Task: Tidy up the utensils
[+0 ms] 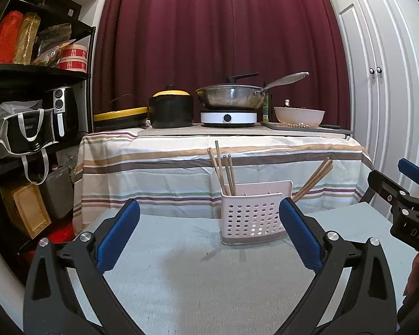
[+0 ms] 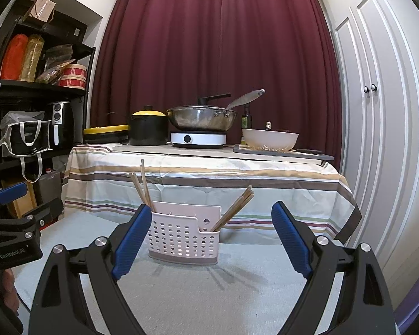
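1. Chopsticks, wooden and light brown, are standing in two bunches inside a pale pink perforated plastic caddy (image 1: 251, 215) sitting on a grey-white worktop (image 1: 181, 265).
2. One bunch of chopsticks (image 1: 223, 167) is rising nearly upright from the caddy's left compartment, while the second bunch of chopsticks (image 1: 315, 177) is leaning far out to the right from the other compartment.
3. Left tongs (image 1: 209, 231), with blue ribbed pads, are hanging spread wide and are pinching nothing.
4. Right tongs (image 2: 211, 237) are likewise hanging spread wide and empty.
5. Straight ahead of both tongs, and a little beyond their tips, the caddy is standing with its long side facing them.
6. In the left wrist view the caddy is sitting toward that gripper's right finger; in the right wrist view it is sitting toward the left finger, so it is lying between the two hands.
7. Neither hand is looking clearly nearer, though the leaning bunch is tilting toward the right hand's side.
8. No loose utensil is showing on the worktop, so the sorting is probably near its finish.
9. Lower ends of the chopsticks are hidden inside the caddy, and each pad is covering one corner of it.
10. Behind, a striped cloth-covered table (image 2: 198, 184) is carrying pots and a steel pan.
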`<state>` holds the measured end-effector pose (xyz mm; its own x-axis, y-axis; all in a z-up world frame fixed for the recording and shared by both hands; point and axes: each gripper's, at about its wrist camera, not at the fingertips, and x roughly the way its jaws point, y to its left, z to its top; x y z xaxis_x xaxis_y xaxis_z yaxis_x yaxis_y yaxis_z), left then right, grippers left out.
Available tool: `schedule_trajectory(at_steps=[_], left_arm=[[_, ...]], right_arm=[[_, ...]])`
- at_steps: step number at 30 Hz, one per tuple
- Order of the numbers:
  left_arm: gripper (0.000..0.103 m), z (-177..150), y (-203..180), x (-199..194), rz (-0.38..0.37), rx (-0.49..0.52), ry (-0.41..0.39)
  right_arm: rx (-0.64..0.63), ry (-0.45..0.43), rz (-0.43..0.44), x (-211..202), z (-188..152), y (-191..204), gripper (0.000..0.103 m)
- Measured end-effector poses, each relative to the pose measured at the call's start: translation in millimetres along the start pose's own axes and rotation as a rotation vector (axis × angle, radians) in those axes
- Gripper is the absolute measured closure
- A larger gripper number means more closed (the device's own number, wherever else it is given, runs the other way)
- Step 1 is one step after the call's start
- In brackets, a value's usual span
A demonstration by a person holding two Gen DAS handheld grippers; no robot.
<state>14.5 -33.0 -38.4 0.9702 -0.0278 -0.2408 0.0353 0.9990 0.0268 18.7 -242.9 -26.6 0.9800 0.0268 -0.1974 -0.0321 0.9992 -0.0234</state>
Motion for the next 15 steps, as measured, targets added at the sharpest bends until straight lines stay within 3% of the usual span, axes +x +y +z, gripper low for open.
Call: schedule_trajectory(at_steps=[15], left_arm=[[0.005,-3.7,5.8,-3.0,0.015,-0.030,0.004]], right_arm=[[-0.001,0.002,0.003,-1.8,0.0,1.6,0.018]])
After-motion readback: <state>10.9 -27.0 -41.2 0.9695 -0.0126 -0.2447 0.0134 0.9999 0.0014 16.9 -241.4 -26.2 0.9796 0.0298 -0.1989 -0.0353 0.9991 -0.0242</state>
